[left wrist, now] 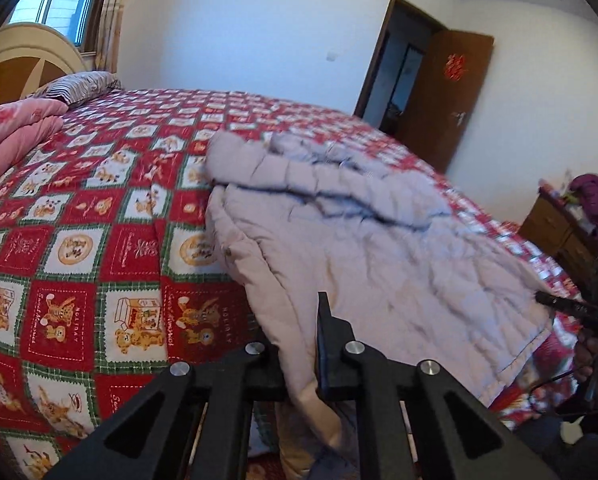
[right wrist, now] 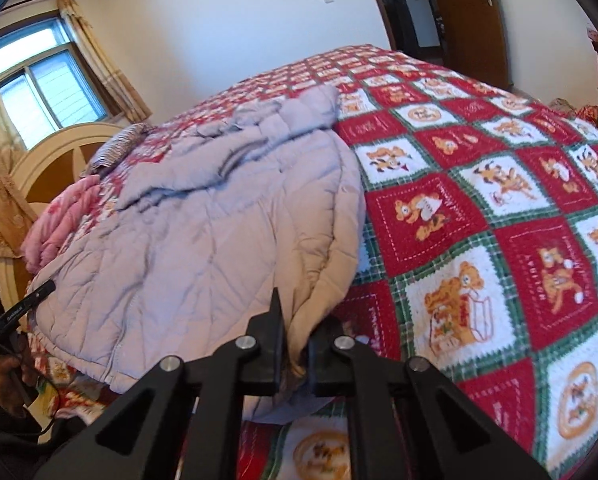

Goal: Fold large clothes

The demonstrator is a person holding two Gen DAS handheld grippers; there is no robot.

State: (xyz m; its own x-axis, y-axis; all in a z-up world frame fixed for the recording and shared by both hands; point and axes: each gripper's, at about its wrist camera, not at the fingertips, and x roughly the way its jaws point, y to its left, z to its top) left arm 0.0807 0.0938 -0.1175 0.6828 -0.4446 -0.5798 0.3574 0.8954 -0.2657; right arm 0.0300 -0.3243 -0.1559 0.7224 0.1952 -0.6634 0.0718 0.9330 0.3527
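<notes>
A pale lilac quilted coat point(left wrist: 359, 232) lies spread on the bed, its sleeve and hood end bunched at the far side. My left gripper point(left wrist: 299, 348) is shut on the coat's near hem corner, and the beige lining folds down between the fingers point(left wrist: 333, 344). In the right wrist view the same coat point(right wrist: 219, 220) fills the middle. My right gripper point(right wrist: 299, 332) is shut on the hem's other near corner, with cloth pinched between its fingers point(right wrist: 273, 336). Both corners are raised slightly off the bed's near edge.
The bed wears a red, green and white bear-patterned quilt point(left wrist: 79, 240). A folded pink blanket point(left wrist: 11, 136), a striped pillow point(left wrist: 79, 86) and a cream headboard point(right wrist: 59, 148) are at the head end. An open brown door point(left wrist: 443, 96) and a wooden cabinet point(left wrist: 555, 224) stand beyond. A hand point(right wrist: 7, 368) holds the other handle.
</notes>
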